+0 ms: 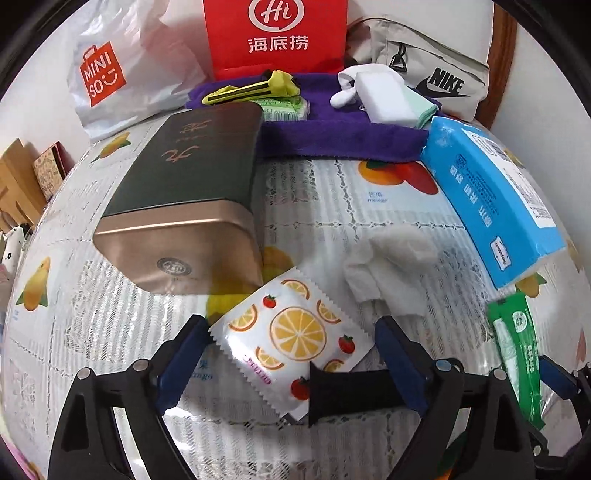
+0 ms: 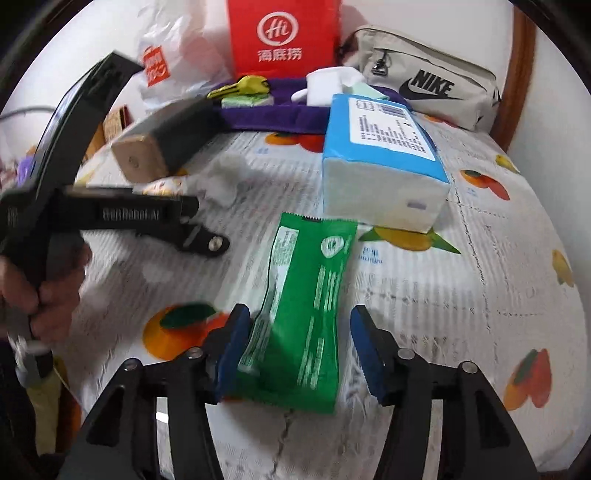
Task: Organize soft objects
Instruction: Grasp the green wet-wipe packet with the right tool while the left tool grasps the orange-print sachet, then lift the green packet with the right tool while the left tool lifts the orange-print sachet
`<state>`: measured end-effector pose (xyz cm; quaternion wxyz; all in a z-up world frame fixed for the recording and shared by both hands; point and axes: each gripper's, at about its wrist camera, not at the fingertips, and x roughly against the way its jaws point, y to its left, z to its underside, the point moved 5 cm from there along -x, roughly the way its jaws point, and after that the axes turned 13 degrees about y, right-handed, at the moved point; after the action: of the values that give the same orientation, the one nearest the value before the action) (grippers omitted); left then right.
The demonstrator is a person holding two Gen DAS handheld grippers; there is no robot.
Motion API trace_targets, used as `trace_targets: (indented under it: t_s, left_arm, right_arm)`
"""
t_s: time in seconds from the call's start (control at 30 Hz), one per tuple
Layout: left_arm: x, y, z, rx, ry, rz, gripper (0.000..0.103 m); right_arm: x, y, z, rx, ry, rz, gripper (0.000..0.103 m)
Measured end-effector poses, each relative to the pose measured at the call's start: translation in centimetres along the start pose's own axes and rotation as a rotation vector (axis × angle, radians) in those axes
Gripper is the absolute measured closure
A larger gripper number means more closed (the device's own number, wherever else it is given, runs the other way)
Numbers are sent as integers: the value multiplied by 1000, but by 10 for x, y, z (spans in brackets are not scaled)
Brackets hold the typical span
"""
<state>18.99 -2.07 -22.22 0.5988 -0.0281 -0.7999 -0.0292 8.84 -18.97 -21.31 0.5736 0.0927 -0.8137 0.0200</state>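
Observation:
My left gripper (image 1: 291, 336) is open around a white wipes packet with orange slices and strawberries (image 1: 291, 343) lying on the tablecloth. My right gripper (image 2: 299, 328) is open around a green packet (image 2: 306, 310), its left pad touching the packet's edge. A crumpled white tissue (image 1: 388, 269) lies just beyond the orange packet. A blue tissue pack (image 2: 380, 162) lies farther back. A purple towel (image 1: 343, 136) at the back holds a white sponge (image 1: 384, 96), a green packet and a yellow item (image 1: 258, 88).
A dark green and gold tin (image 1: 188, 199) lies on its side at left. A red Hi bag (image 1: 277, 33), a Miniso plastic bag (image 1: 122, 70) and a beige Nike pouch (image 2: 428, 81) stand along the back. The left gripper's body (image 2: 110, 214) shows in the right wrist view.

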Motion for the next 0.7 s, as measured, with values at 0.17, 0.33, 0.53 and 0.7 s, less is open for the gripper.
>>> trace_targets:
  t_s: [0.17,0.33,0.53,0.7]
  left_arm:
    - [5,3,1,-18,-36,2,39]
    - [11,13,6,-11,-69,11,62]
    - [15,21,13,-14,-69,63,73]
    - [21,31,20,15,-66,123,80]
  right_arm:
    - [-8,3,-9,-16,-28,43,50]
    - [-7,5,-10,-9,-49,47,71]
    - [-4,1,-6,-7,-58,30,80]
    - [0,-7,-3,-35,-57,9,83]
